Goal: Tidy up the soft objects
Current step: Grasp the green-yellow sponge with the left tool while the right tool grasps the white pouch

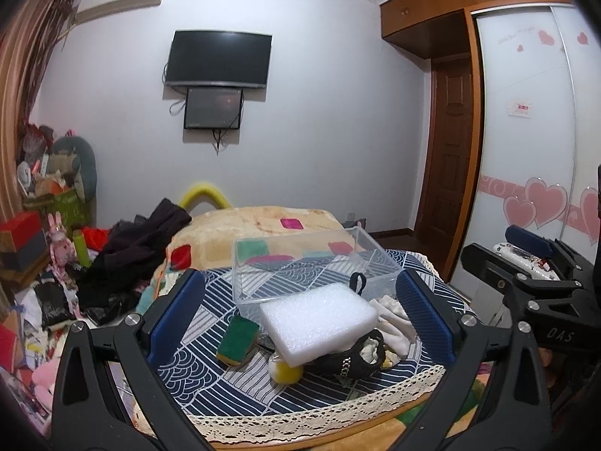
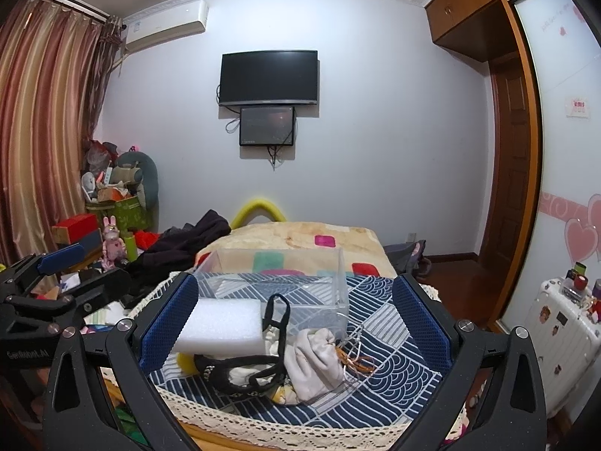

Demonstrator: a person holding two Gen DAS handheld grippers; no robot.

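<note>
A white foam block [image 1: 317, 319] lies on a pile of soft things on the patterned tablecloth [image 1: 210, 379]; it also shows in the right wrist view [image 2: 221, 325]. Beside it are a green-and-yellow sponge [image 1: 237, 340], a yellow ball [image 1: 287, 373], a black strap item [image 1: 349, 362] [image 2: 240, 370] and a cream cloth [image 1: 392, 321] [image 2: 313, 360]. A clear plastic box [image 1: 311, 263] [image 2: 278, 278] stands behind them. My left gripper [image 1: 300, 304] is open above the pile, holding nothing. My right gripper [image 2: 296, 308] is open above the cloth, holding nothing.
The table edge has a lace trim [image 1: 300, 419]. Behind it is a bed with a patterned blanket [image 1: 263, 225] and dark clothes [image 1: 142, 248]. Clutter [image 1: 45, 263] fills the left floor. A white suitcase [image 2: 559, 334] stands at the right by a wardrobe [image 1: 533, 112].
</note>
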